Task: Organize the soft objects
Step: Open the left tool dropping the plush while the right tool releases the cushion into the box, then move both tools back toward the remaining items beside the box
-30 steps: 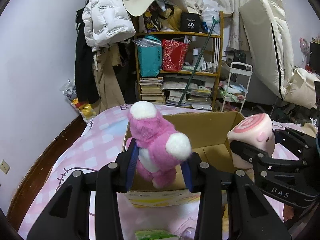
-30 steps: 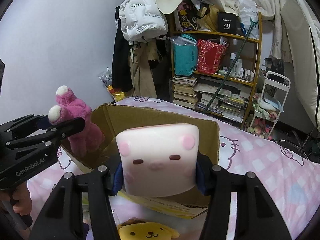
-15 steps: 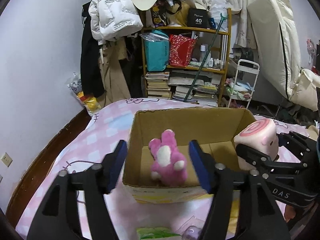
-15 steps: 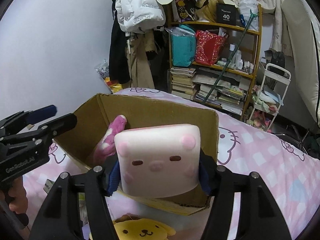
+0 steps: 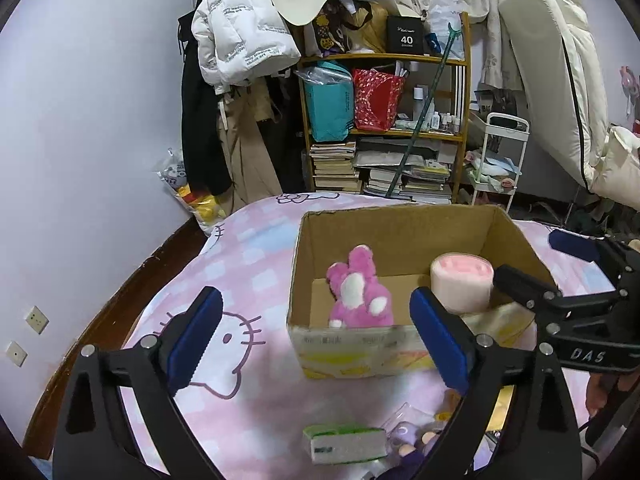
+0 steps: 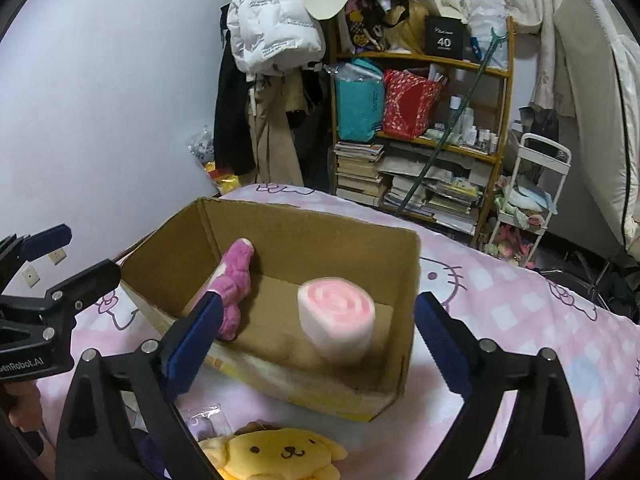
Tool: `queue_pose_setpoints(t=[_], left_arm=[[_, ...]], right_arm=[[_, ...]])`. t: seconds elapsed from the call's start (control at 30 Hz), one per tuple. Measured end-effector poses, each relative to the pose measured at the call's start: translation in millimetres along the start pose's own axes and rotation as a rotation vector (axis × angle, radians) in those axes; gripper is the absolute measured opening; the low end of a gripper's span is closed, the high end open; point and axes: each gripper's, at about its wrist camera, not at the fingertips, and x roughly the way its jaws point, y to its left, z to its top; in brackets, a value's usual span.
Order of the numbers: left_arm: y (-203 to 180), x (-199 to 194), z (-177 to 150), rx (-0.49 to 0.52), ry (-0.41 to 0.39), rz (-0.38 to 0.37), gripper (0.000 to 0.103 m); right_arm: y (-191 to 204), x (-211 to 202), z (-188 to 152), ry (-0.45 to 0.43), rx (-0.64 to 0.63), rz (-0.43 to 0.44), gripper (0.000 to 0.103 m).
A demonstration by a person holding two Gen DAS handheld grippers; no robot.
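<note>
An open cardboard box [image 5: 392, 236] [image 6: 304, 228] sits on the pink bed. A pink plush bear [image 5: 356, 292] [image 6: 234, 276] lies inside at its left. A pink-and-white roll-shaped plush [image 5: 462, 284] [image 6: 338, 318] is inside at its right, slightly blurred. My left gripper [image 5: 316, 334] is open and empty, in front of the box. My right gripper [image 6: 316, 338] is open and empty, just above the box's near wall. A yellow dog plush [image 6: 276, 456] and a green-and-white soft pack [image 5: 344, 442] lie on the bed in front.
The bed has a pink Hello Kitty sheet [image 5: 224, 320]. A small purple toy in clear wrap [image 5: 404, 438] lies near the green pack. Behind the bed stand a cluttered wooden shelf [image 5: 384, 128], hanging coats [image 5: 240, 52] and a white trolley [image 5: 500, 160].
Both grippers opened and drew back. The pink bear dropped into the box first, then the roll plush left the right gripper and dropped into the box too.
</note>
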Motion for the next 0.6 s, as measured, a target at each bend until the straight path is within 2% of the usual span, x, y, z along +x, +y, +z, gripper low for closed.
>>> queue_pose_setpoints(t=[0.37,0.6], left_arm=[[15,-24,-8,-0.043,0.041,-0.005,0.094],[22,-43,-12,-0.058,0.028,-0.001,0.094]], right_arm=[[7,-41,-10,-0.02,0.024,0.001,0.102],[17,-82,-6,-0.103,0.024,-0.007,0.102]])
